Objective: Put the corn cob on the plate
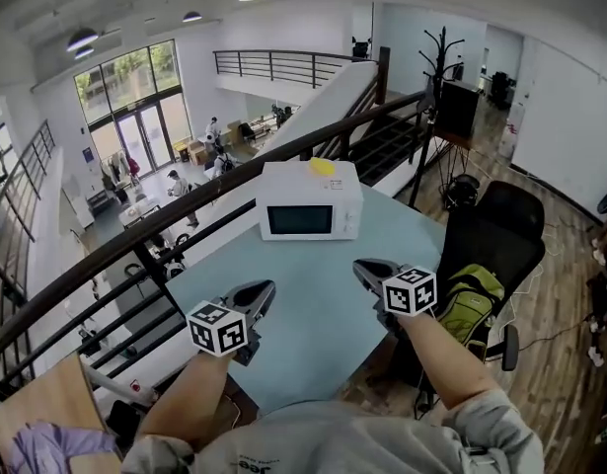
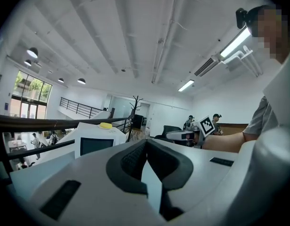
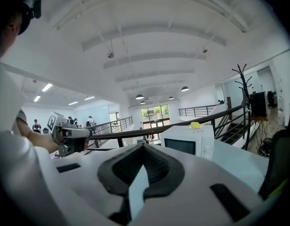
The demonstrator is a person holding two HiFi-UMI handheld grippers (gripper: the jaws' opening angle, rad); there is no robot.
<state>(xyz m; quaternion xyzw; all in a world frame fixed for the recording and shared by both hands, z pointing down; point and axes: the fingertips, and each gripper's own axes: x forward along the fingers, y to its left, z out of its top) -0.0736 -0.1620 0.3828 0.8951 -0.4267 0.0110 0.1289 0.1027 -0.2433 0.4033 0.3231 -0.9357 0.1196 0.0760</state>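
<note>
We see a light blue table (image 1: 313, 339) from above, and both grippers are held over its near part, well apart from each other. The left gripper (image 1: 268, 287) is at the left and the right gripper (image 1: 360, 265) is at the right. Both point toward the far side of the table.

In the left gripper view the two dark pads are together at their tips and nothing is between them, so this gripper is closed and empty. In the right gripper view it is the same: the jaws are closed tip against tip and hold nothing.

A white microwave (image 1: 310, 200) stands at the far edge of the table with its door closed. The corn cob (image 1: 323, 166), which shows only as a small yellow thing, lies on top of the microwave, toward its right side. It is far from both grippers and neither of them touches it.

Behind the table a dark railing (image 1: 135, 243) runs from near left to far right, and beyond it a lower floor with people is visible. To the right of the table stands a black chair (image 1: 505, 230), and a green backpack (image 1: 471, 299) is just beside it, near the right forearm. A black coat stand (image 1: 436, 57) is far behind, at the right.
</note>
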